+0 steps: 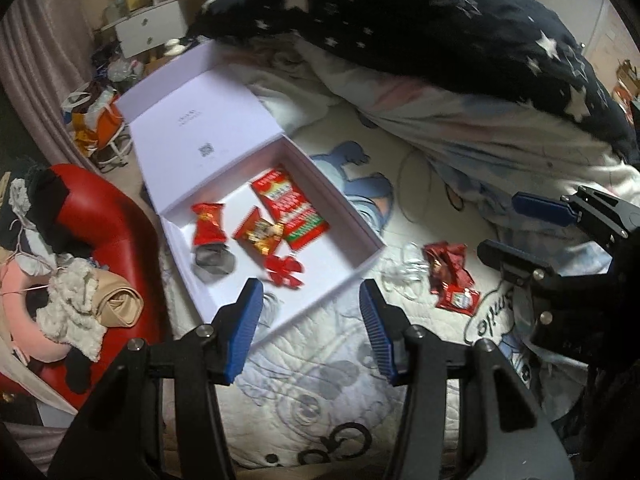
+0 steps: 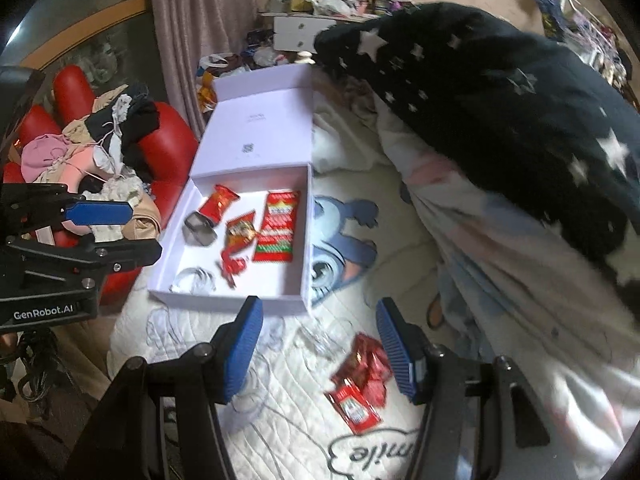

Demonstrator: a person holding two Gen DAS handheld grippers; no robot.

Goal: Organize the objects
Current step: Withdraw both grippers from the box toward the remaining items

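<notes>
We hold both claws, left gripper and right gripper, wide and empty above the white box of red snack packets, one red wrapper on the quilt.

Left wrist view looked down from near the white box, at its near corner, facing the star blanket. Right wrist view sat slightly farther back, right of the box. Both shared box, bed quilt and red chair.

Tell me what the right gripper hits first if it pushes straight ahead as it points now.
Probably the crumpled red foil snack wrapper on the white quilted bedspread, just ahead of the open right gripper; depth is unclear.
</notes>
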